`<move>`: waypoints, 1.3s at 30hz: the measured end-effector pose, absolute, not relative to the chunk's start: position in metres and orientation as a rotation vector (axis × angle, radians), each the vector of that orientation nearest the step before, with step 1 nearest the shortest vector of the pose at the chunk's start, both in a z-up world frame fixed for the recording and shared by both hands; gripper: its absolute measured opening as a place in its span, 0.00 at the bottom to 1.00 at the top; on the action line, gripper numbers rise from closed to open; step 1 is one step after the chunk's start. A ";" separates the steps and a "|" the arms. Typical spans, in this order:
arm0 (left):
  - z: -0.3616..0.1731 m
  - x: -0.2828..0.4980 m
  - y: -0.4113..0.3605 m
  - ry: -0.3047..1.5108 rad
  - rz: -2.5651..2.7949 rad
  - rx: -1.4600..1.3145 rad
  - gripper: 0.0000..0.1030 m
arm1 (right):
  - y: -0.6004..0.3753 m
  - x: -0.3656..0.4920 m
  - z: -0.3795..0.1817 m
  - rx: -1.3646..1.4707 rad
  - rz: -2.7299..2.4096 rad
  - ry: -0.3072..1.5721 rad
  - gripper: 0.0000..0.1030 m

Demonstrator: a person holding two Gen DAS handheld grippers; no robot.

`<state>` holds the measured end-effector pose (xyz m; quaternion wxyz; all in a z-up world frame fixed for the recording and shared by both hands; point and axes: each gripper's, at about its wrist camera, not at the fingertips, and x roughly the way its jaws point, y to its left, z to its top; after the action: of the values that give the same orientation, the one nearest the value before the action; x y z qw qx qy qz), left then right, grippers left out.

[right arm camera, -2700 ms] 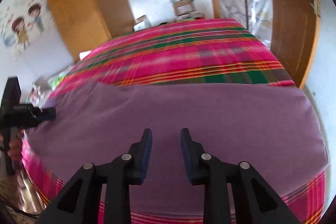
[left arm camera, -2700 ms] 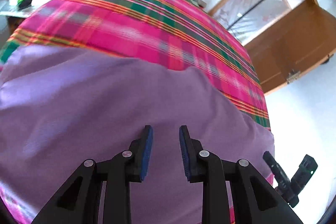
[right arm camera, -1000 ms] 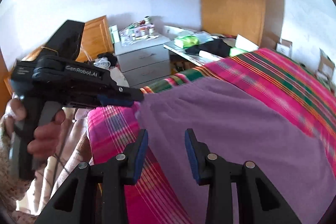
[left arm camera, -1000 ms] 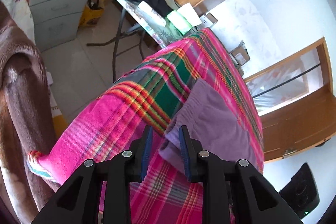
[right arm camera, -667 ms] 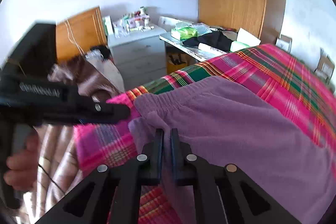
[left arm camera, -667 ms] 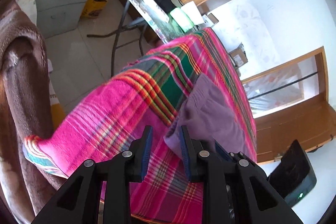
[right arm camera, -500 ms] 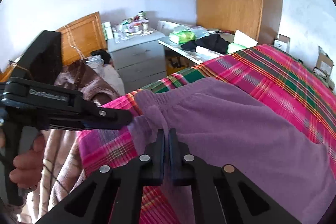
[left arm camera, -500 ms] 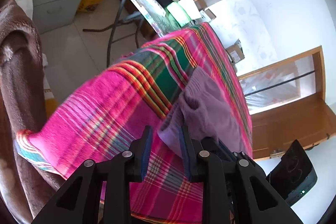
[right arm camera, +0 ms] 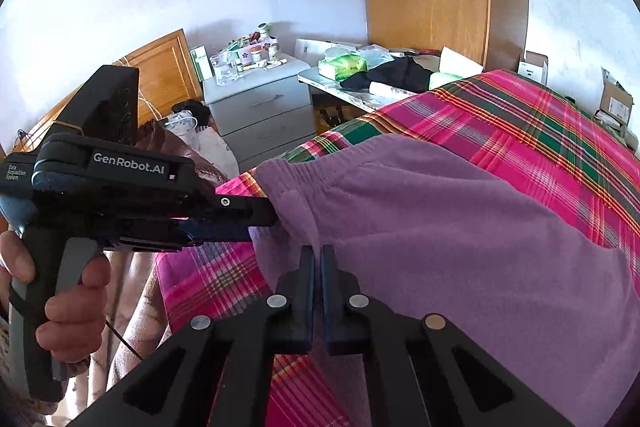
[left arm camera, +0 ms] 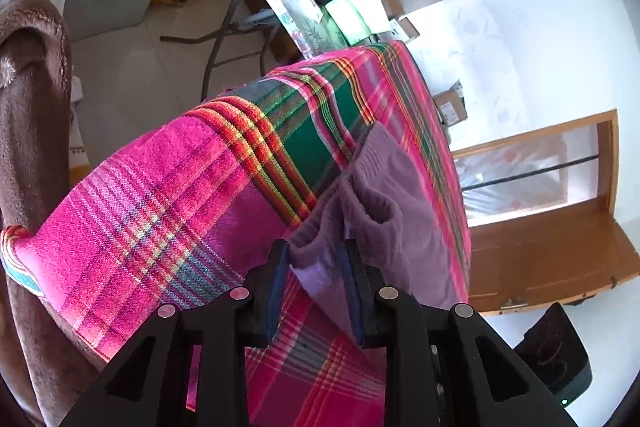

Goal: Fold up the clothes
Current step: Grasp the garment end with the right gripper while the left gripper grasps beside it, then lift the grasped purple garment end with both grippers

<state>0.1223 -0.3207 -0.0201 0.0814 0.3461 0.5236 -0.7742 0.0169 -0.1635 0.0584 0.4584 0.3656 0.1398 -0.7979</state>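
Here, "GenRobot.AI"-marked left tool and right tool, both clamped on purple garment.

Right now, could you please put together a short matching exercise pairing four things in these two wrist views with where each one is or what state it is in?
Things:
1. purple garment
2. right gripper
3. black cloth
4. grey drawer unit

Place or state:
A. lying on the folding table beside green packets
B. shut on a fold of fabric
C. spread over the plaid blanket
D. topped with small bottles and jars

Pairs: 1-C, 2-B, 3-A, 4-D
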 end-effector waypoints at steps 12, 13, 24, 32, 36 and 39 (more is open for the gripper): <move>-0.018 0.135 -0.326 1.558 -2.334 0.911 0.07 | -0.169 0.031 0.056 0.874 -1.925 0.396 0.03; -0.019 0.135 -0.326 1.545 -2.333 0.917 0.07 | -0.171 0.033 0.053 0.876 -1.915 0.420 0.03; -0.025 0.136 -0.331 1.620 -2.315 0.910 0.07 | -0.190 0.048 0.051 0.807 -1.881 0.562 0.41; -0.026 0.136 -0.332 1.665 -2.338 0.917 0.07 | -0.218 0.065 0.039 0.693 -1.975 0.770 0.40; -0.028 0.136 -0.336 1.704 -2.331 0.924 0.08 | -0.226 0.064 0.037 0.707 -1.986 0.798 0.24; -0.027 0.138 -0.339 1.727 -2.338 0.925 0.12 | -0.226 0.064 0.038 0.692 -2.024 0.807 0.12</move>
<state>0.1379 -0.3386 -0.0268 0.0457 0.3029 0.5655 -0.7658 0.0640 -0.2257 0.0377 0.4149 0.2753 0.3211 -0.8056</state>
